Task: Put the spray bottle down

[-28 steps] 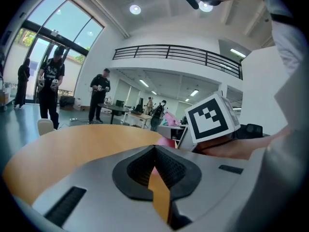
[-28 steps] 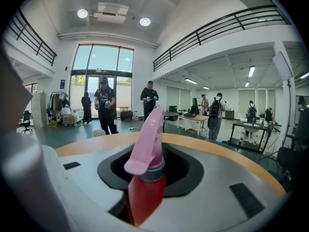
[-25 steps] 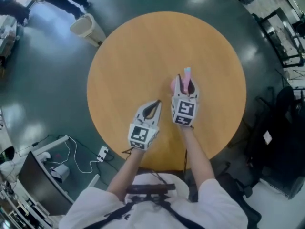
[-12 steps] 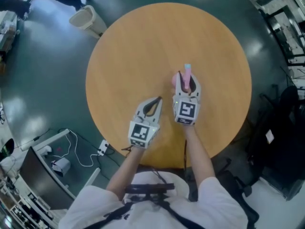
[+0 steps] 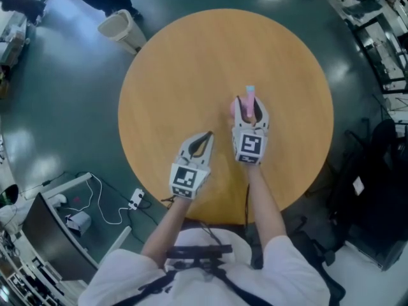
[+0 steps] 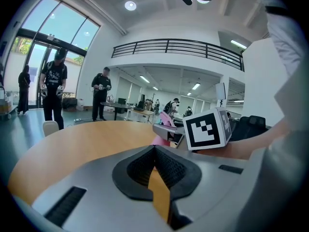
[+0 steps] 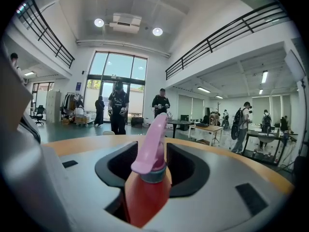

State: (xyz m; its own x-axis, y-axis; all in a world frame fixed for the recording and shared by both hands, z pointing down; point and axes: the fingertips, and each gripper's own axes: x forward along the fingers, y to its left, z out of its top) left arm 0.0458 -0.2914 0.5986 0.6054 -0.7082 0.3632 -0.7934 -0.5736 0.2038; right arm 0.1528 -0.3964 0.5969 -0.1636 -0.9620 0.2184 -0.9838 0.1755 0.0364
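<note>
Fingers of your right gripper stand either side of the spray bottle in the head view. The bottle is upright, a little right of the middle of the round table. Your left gripper hangs nearer the table's near edge.

In the left gripper view, its fingers are pressed together on nothing.

In the right gripper view, the jaws have just been opening and look slack around the bottle's red body. You appear to be at the release, so next draw straight back without tipping it.
</note>
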